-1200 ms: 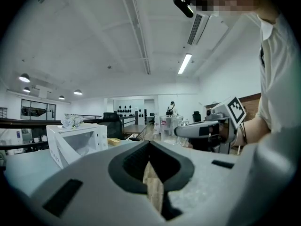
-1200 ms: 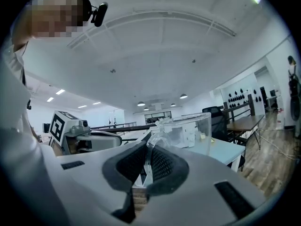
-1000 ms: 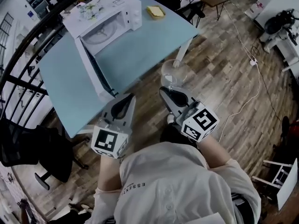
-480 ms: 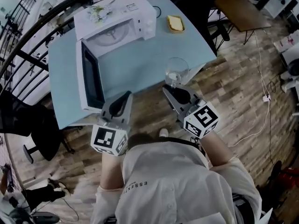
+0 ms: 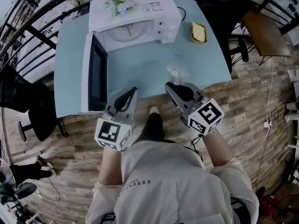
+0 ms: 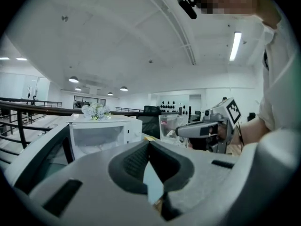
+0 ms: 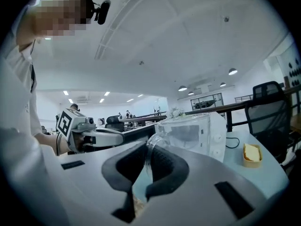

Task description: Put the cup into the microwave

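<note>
Blue table (image 5: 135, 64), clear glass cup (image 5: 177, 68) pinched in right gripper (image 5: 174, 86) fingers, left gripper (image 5: 133, 91) fingers pressed together.

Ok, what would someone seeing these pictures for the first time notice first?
First, the white microwave at the far side of the pale blue table, with its door swung wide open to the left. Next, the clear glass cup clamped in the right gripper at the table's near edge, in front of the oven. The left gripper beside it is shut and empty.
</note>
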Demonstrator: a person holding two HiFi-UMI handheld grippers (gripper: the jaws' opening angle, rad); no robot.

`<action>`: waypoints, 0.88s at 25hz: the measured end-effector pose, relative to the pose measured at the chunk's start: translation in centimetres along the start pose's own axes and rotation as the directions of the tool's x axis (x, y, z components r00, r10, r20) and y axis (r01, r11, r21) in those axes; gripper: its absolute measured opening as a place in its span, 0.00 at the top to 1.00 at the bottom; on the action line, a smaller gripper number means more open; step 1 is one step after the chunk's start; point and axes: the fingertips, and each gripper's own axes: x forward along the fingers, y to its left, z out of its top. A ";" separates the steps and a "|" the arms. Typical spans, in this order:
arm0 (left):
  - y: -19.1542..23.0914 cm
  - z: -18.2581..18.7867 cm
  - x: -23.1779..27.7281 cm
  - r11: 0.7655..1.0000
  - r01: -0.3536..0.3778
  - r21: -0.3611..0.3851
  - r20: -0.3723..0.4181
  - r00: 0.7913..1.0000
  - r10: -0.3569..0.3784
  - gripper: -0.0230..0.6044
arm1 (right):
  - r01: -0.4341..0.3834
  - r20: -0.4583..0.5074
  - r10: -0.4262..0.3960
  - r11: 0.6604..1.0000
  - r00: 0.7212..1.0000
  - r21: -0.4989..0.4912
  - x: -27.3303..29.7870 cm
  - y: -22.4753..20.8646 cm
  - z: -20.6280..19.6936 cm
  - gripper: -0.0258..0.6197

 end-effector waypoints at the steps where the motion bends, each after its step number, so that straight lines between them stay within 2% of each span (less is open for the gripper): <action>1: 0.8 0.1 0.7 1.000 -0.010 -0.008 0.002 1.000 0.010 0.96 | -0.023 -0.007 0.023 1.000 1.000 -0.008 1.1 -0.5 0.1 0.92; 9: 8.0 0.0 7.0 0.997 -0.066 -0.027 0.003 0.998 0.066 0.96 | -0.178 -0.046 0.176 0.983 0.983 -0.048 11.1 -5.5 0.0 0.92; 12: 10.2 0.0 8.7 0.995 -0.083 -0.062 -0.014 0.997 0.082 0.96 | -0.224 -0.079 0.219 0.973 0.972 -0.054 14.7 -7.0 -0.8 0.92; 18: 14.2 -1.9 11.7 0.992 -0.106 -0.065 -0.038 0.994 0.103 0.96 | -0.279 -0.134 0.272 0.960 0.953 -0.034 21.2 -10.0 -4.1 0.92; 22: 15.1 -2.7 12.9 0.991 -0.100 -0.088 -0.016 0.995 0.099 0.96 | -0.305 -0.157 0.298 0.952 0.942 -0.021 24.1 -11.6 -6.0 0.92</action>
